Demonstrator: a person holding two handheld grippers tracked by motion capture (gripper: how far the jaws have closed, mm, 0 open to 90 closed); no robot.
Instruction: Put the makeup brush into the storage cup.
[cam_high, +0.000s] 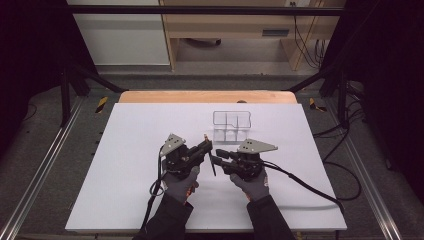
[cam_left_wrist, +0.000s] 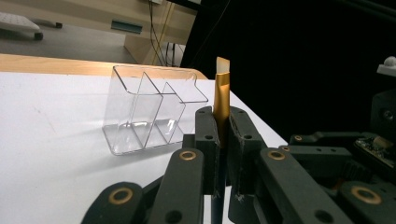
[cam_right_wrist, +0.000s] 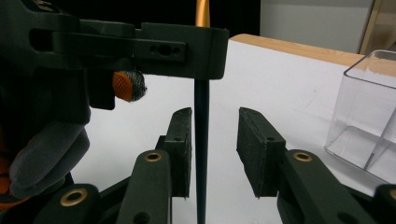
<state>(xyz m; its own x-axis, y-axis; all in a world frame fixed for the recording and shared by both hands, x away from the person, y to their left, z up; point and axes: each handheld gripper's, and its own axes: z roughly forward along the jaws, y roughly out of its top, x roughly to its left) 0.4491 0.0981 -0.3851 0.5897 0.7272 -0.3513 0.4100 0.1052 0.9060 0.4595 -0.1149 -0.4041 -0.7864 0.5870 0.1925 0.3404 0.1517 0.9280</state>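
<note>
Bright, sharp tabletop; dark surroundings, blurred near edges.

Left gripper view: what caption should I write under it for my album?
Left gripper clamps a slim gold-and-dark pen upright beside a clear plastic divided organizer box on the white table.

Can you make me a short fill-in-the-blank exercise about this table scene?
1. The left tool is shut on a slim dark stick with a ____ top end.
2. The right tool's jaws stand ____ around that stick.
3. The clear plastic organiser box stands on the ____ table sheet.

Missing words: gold; open; white
</note>
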